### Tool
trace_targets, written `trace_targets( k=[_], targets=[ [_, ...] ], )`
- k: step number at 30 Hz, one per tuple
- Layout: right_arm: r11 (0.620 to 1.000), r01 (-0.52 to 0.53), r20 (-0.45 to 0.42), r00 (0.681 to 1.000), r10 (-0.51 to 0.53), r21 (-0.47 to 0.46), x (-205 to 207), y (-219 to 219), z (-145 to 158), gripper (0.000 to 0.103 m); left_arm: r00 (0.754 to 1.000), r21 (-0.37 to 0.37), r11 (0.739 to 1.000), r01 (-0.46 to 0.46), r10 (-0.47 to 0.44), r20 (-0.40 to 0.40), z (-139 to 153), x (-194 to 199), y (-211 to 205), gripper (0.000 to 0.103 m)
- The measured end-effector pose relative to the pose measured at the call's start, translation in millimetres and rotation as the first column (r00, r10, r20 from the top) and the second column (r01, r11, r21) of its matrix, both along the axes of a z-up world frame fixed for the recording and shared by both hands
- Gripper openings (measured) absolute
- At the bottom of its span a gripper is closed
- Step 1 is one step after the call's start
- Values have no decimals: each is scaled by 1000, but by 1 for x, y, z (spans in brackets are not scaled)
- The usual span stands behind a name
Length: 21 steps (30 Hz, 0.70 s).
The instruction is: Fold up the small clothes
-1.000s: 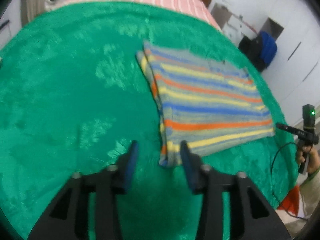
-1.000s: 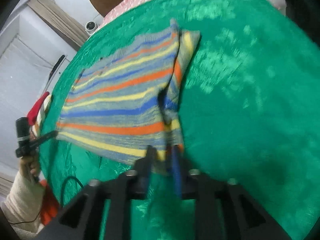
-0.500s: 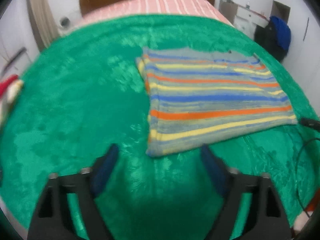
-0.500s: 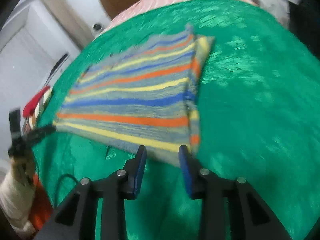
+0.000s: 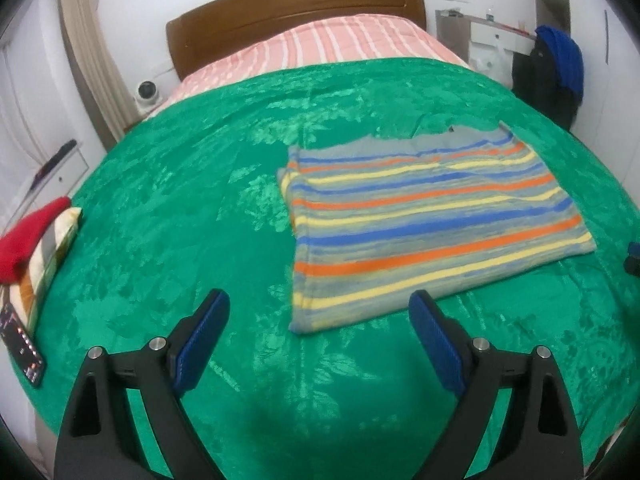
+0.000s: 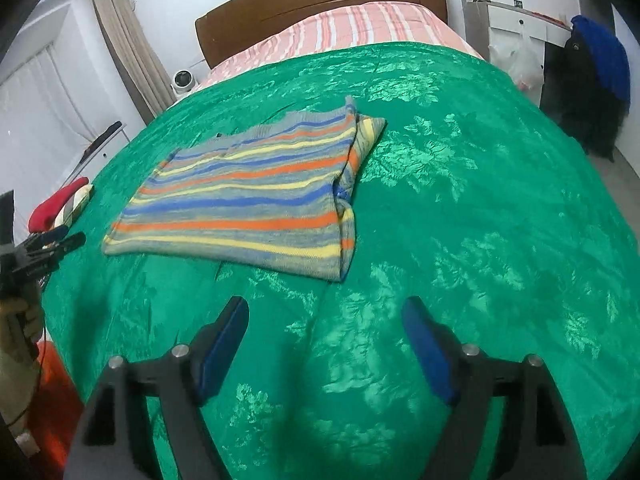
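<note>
A small sweater with blue, orange, yellow and grey stripes lies folded flat on the green blanket. My left gripper hovers just short of the sweater's near left corner, open wide with nothing between its blue pads. From the right wrist view the sweater lies ahead and to the left, one side folded over along its right edge. My right gripper is over bare blanket just short of the near right corner, its jaws opening and nothing between them.
A red and white bundle and a dark flat device sit at the blanket's left edge. Pink striped bedding and a wooden headboard lie beyond. A dark jacket with blue cloth hangs at the right.
Both grippers have let go of the sweater's near edge, spread their jaws and drawn back. The sweater now lies flat on the blanket.
</note>
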State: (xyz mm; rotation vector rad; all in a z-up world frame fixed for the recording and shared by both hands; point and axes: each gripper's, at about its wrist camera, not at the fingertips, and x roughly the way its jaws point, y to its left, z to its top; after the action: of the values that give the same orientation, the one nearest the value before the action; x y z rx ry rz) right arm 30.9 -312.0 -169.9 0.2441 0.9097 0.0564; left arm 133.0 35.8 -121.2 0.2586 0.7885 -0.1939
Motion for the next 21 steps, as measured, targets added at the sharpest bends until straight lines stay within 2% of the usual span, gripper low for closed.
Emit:
trace_targets(
  k=[4,8,11,14,17,19,21],
  targets=[
    [1000,-14,18,1000,14,-17,-6,3,-3,78,999,-10,999,39,-39,-23,-7,0,-22,92],
    [1000,6,60,998,-5,-3,-14,-4,-3,78,985,9,987,159,-158,-64,-24,-4,-73,92],
    [999,35,87,996,-37,29,-21,-16,-2,78,952,22,956,293,-290,-94,-41,-12,-124,92],
    [999,44,89,995,-46,28,-23,-26,1,78,898,35,902,430,-424,-122,-58,-20,-177,92],
    [998,56,90,994,-58,22,-22,-44,7,78,851,60,852,521,-512,-115,-70,-25,-220,92],
    [998,61,92,994,-63,27,-19,-56,11,78,846,62,846,530,-522,-106,-73,-22,-237,92],
    [997,54,96,994,-58,48,-10,-71,16,78,854,33,857,515,-509,-108,-73,-14,-249,92]
  ],
)
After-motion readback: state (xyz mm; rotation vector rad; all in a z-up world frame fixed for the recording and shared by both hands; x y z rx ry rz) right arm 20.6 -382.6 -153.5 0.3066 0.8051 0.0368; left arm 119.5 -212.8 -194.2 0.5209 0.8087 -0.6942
